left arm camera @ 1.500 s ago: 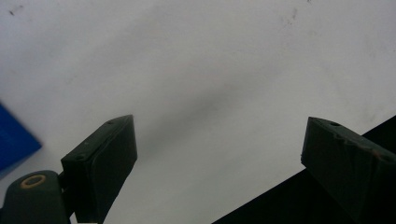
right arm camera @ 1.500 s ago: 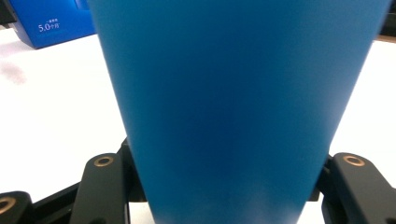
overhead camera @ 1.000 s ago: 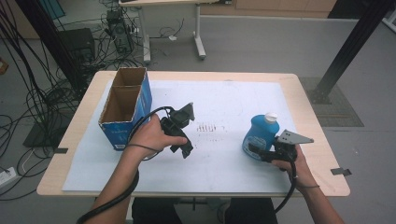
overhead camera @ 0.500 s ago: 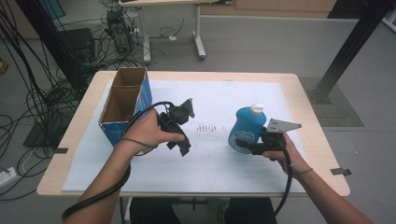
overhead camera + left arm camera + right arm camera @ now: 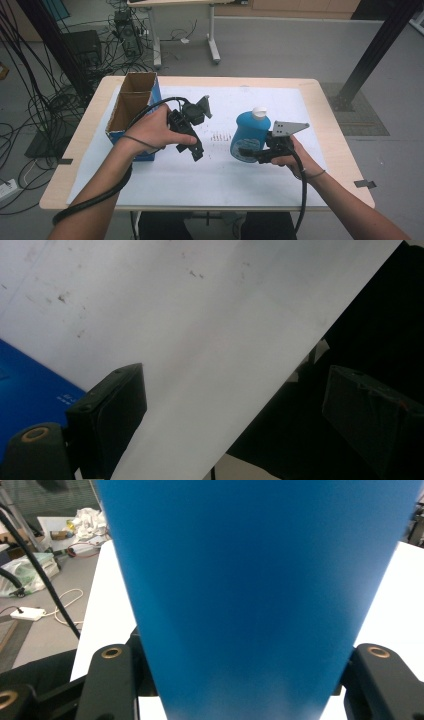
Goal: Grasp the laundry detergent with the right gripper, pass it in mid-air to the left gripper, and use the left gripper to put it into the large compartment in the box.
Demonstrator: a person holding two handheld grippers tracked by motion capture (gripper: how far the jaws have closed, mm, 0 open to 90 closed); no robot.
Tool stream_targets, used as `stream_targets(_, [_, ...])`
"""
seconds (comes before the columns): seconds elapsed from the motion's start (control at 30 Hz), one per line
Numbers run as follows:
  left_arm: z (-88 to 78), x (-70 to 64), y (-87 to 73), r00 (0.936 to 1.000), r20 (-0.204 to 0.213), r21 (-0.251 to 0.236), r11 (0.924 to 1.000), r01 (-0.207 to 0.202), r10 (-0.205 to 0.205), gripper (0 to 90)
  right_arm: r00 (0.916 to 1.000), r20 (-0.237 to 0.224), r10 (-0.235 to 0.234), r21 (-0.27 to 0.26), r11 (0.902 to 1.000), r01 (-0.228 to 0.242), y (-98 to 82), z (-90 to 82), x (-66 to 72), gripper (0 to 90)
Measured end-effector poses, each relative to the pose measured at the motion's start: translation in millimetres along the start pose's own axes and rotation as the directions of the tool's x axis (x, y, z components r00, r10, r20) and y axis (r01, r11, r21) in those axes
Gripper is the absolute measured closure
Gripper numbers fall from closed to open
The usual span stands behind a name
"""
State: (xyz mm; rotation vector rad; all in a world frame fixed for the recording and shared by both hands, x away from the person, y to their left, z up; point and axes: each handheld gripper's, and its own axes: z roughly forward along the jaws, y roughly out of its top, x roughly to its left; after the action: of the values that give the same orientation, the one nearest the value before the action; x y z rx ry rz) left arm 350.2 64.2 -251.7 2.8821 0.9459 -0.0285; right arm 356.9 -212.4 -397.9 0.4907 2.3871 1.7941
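1. I am looking down on a table [image 5: 330, 150] covered with a white sheet, with a person's forearms coming in from the near edge.
2. My right gripper [image 5: 251, 152] is clamping the blue bottle [image 5: 248, 135] low on its body; in the right gripper view the blue bottle [image 5: 250, 595] is sitting between the two black jaws, which are pressing on its sides.
3. The bottle is standing upright with its white cap [image 5: 259, 113] on top, right of the table's middle, over the white sheet. I cannot tell whether its base is touching the sheet.
4. The grey three-cornered plate [image 5: 289, 127] on the right gripper is sitting just beside the bottle, on its right.
5. My left gripper [image 5: 197, 150] is hanging above the sheet left of centre, well apart from the bottle. Its jaws are standing wide open and gripping nothing; the left gripper view shows them spread over bare white sheet and the table's edge.
6. An open cardboard box [image 5: 131, 102] with blue sides is standing at the table's left, just beside the left hand [image 5: 150, 131].
7. A small patch of reddish marks [image 5: 220, 136] is showing on the sheet between the two grippers.
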Motion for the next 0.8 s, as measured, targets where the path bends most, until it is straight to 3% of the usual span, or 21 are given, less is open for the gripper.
stream_targets(0.27, [-18.9, -5.7, 5.7, 0.9975, -0.004, -0.005, 0.9975, -0.07, 0.07, 10.9, 0.9985, -0.054, -0.008, 0.004, 1.0, 0.009, 5.2, 11.6, 6.5, 40.1])
stream_targets(0.8, [-43.9, -28.0, 19.4, 0.9789, -0.009, 0.007, 0.9789, -0.204, 0.204, 10.9, 0.9889, -0.143, -0.04, 0.005, 0.9991, 0.041, 21.0, 33.6, 20.4, 40.1])
